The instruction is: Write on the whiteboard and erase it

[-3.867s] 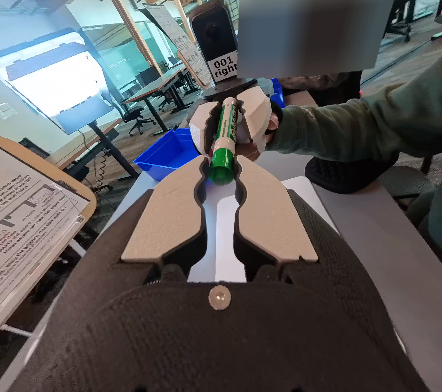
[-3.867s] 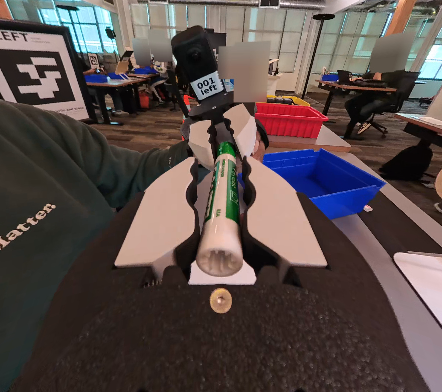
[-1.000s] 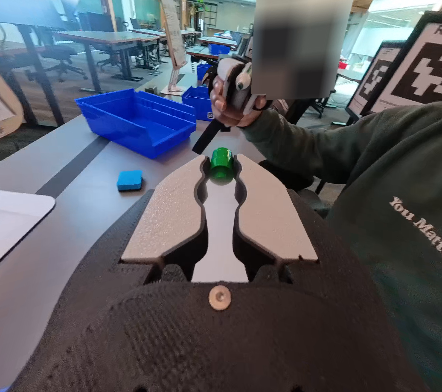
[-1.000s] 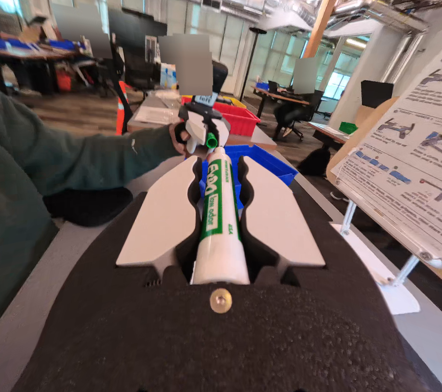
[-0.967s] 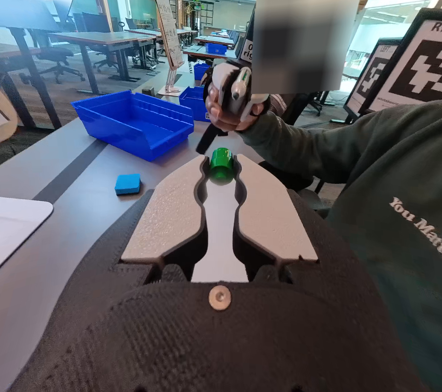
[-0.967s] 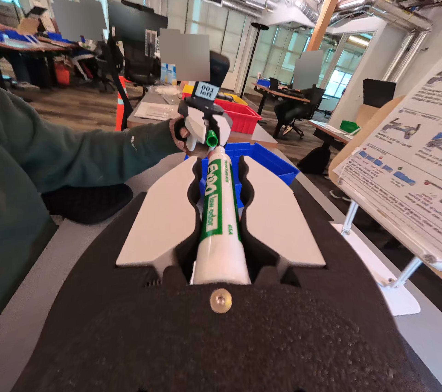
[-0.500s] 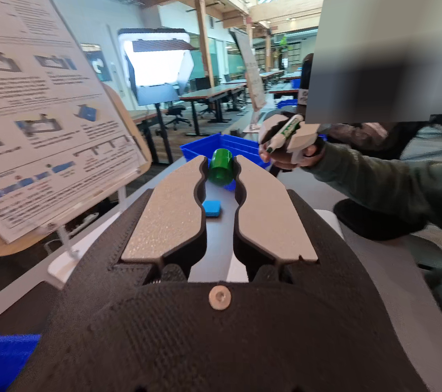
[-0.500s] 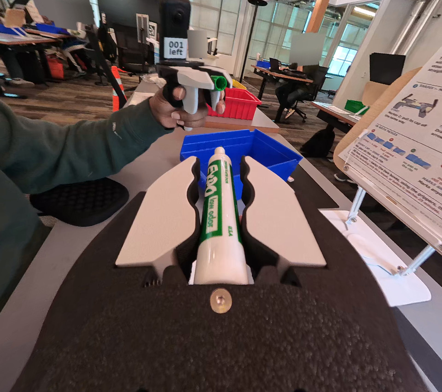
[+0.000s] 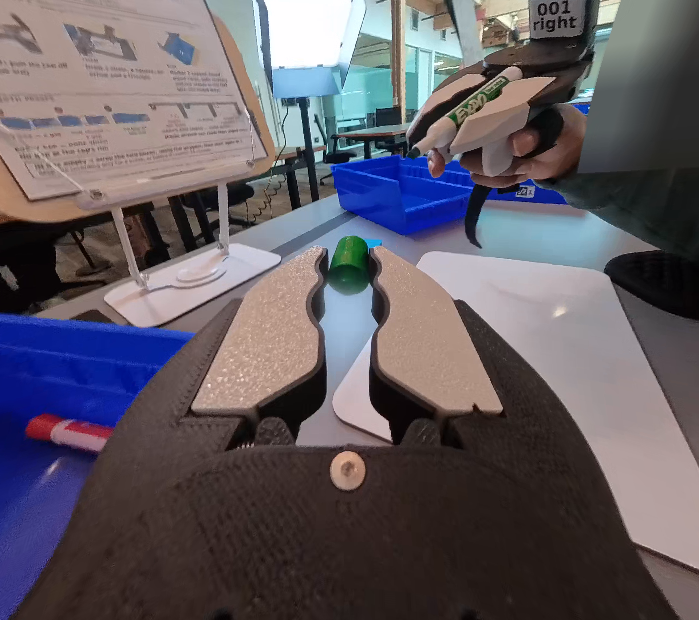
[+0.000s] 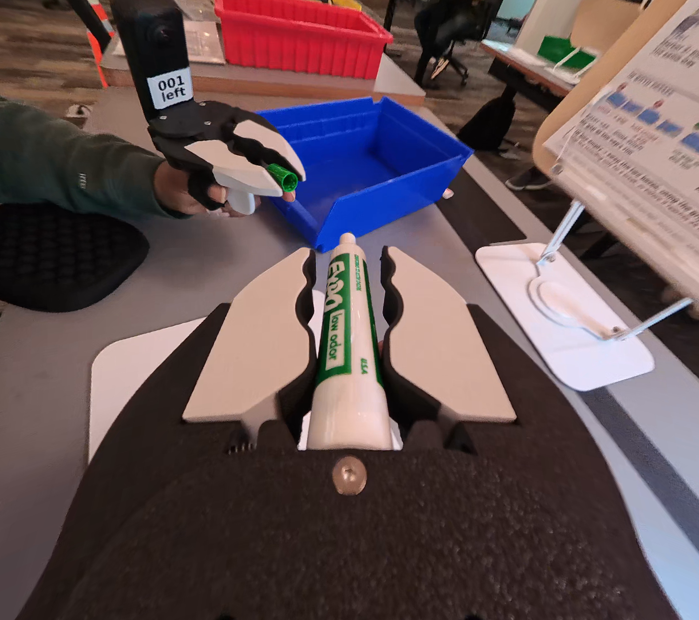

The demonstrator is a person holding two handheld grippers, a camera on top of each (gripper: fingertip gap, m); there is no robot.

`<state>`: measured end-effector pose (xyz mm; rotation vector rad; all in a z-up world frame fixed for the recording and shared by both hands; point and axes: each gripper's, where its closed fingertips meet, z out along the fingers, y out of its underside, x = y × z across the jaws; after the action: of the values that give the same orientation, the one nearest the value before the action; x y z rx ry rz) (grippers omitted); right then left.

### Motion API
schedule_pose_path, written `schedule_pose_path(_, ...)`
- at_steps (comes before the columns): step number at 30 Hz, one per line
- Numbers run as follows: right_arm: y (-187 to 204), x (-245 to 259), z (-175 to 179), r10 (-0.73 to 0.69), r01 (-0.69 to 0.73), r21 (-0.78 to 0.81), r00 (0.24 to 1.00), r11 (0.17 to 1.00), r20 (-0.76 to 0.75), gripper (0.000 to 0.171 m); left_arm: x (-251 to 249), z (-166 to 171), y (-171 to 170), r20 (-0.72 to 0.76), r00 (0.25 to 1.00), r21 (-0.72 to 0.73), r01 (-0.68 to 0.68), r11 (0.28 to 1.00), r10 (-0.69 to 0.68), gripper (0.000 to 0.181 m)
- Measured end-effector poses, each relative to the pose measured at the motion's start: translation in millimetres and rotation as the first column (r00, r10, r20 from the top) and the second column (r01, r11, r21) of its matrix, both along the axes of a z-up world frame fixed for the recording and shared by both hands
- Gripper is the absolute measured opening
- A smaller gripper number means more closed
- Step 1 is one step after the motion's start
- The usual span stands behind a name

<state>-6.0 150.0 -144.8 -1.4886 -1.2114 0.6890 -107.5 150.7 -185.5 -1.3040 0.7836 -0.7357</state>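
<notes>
Marker and cap were held apart. The white, green-labelled dry-erase marker (image 10: 350, 348) was clenched along its barrel by the jaws of the right gripper (image 10: 348, 254), its bare tip showing dark in the upper right of the left wrist view (image 9: 414, 151). The small green plastic cap (image 9: 348, 265) was pinched at the tips of the left gripper (image 9: 348, 252), at the middle of that view. The flat white whiteboard with rounded corners (image 9: 529, 356) lay on the grey bench (image 9: 548, 227), in the right half of the frame, and looked unmarked.

The marker was judged light, stiff and smooth, so it might twist or slide back when pressed on the board; a hold on the mid-barrel, as shown, seemed sound. The cap was judged tiny and slick, easily dropped from so shallow a grip. The whiteboard was judged thin and liable to slide on the bench.

Only a sliver of a small blue eraser (image 9: 374, 243) was seen behind the cap. The board's near edge was covered by the gripper bodies, and the marker's tip was hidden in the right wrist view. A red-capped marker (image 9: 68, 431) in a blue plastic bin (image 9: 94, 356) at lower left was partly cut off.
</notes>
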Motion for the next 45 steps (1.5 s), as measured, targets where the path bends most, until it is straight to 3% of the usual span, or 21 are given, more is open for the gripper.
schedule_pose_path(6, -1.9, -18.7, -49.7, 0.048, -0.042, -0.124, 0.998, 0.991, 0.041, 0.034, -2.6, -34.9, 1.5, -0.064, 0.998, -0.047, -0.029, 0.998, 0.026, 0.02)
schedule_pose_path(16, -19.2, -36.4, -116.7, 0.138, -0.079, -0.248, 0.963, 0.965, 0.23, 0.034, -2.5, -45.0, 1.7, -0.101, 0.995, -0.043, -0.03, 0.999, 0.025, 0.02)
schedule_pose_path(27, -71.1, -46.1, -134.4, 0.222, -0.131, -0.303, 0.931, 0.944, 0.288, 0.034, 3.3, -55.2, -10.0, -0.095, 0.991, -0.106, 0.084, 0.991, -0.094, 0.02)
schedule_pose_path(31, -71.8, -9.1, -137.3, 0.122, -0.032, -0.355, 0.965, 0.934, 0.233, 0.034, 15.1, -50.9, -26.3, -0.036, 0.975, -0.133, 0.211, 0.968, -0.218, 0.02)
schedule_pose_path(35, -57.7, 39.8, -134.3, -0.04, 0.107, -0.365, 0.982, 0.925, 0.187, 0.034, 28.1, -58.2, -38.4, -0.08, 0.958, -0.169, 0.258, 0.951, -0.274, 0.02)
schedule_pose_path(39, -50.2, 90.5, -137.1, -0.187, 0.254, -0.328, 0.957, 0.91, 0.222, 0.034, 35.6, -78.8, -46.8, -0.269, 0.914, -0.196, 0.256, 0.946, -0.303, 0.02)
schedule_pose_path(42, -52.4, 132.5, -139.4, -0.269, 0.342, -0.325, 0.93, 0.882, 0.251, 0.034, 29.6, -94.4, -55.1, -0.429, 0.827, -0.23, 0.29, 0.929, -0.364, 0.02)
schedule_pose_path(45, -65.7, 166.2, -137.4, -0.305, 0.382, -0.311, 0.913, 0.87, 0.27, 0.034, 19.0, -102.0, -50.7, -0.48, 0.796, -0.248, 0.279, 0.928, -0.368, 0.02)
